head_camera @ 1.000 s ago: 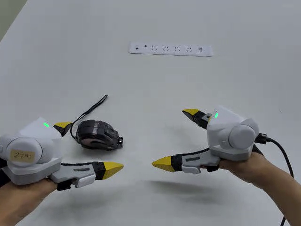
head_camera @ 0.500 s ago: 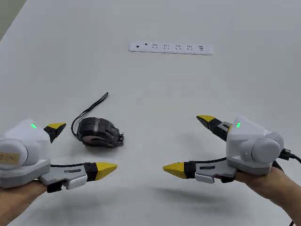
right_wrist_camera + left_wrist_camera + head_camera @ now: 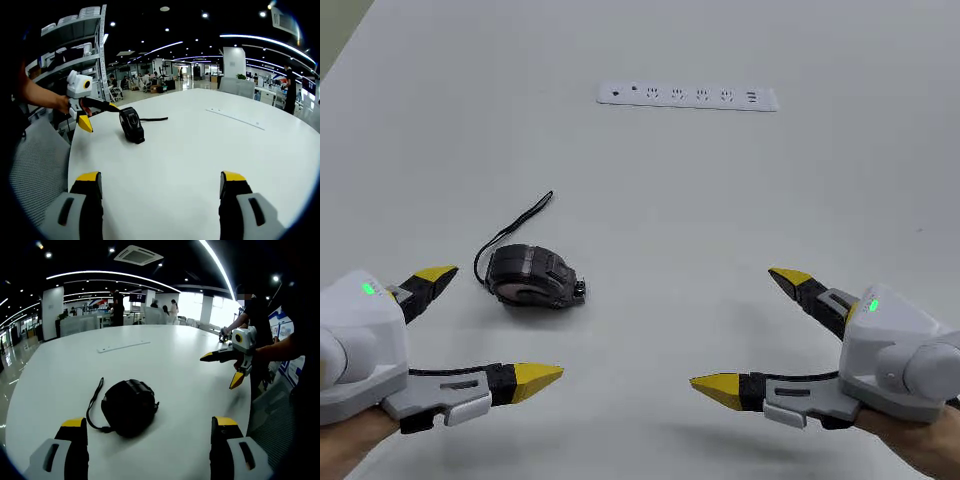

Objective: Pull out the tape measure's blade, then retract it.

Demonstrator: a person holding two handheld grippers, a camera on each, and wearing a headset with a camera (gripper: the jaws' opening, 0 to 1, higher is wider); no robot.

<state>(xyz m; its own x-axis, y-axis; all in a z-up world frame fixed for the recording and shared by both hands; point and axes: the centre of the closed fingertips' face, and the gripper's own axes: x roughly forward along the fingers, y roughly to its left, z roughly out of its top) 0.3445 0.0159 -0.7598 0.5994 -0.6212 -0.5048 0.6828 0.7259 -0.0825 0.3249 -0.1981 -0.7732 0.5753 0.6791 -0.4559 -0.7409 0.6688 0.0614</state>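
The tape measure (image 3: pixel 530 278) lies on the white worktop (image 3: pixel 670 190) just ahead of the left hand-held gripper (image 3: pixel 500 322) — jaws spread wide, holding nothing. The right hand-held gripper (image 3: pixel 736 327) hovers well apart from it, jaws also wide and empty — a power strip (image 3: pixel 687 96) lies far beyond both.

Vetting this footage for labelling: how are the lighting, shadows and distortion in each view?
Head view: soft even light, sharp, faint shadows beneath the tape measure, left hand-held gripper and right hand-held gripper. Left gripper view: fisheye curves the table; tape measure reads nearly black. Right gripper view: same curvature, bright ceiling lights.
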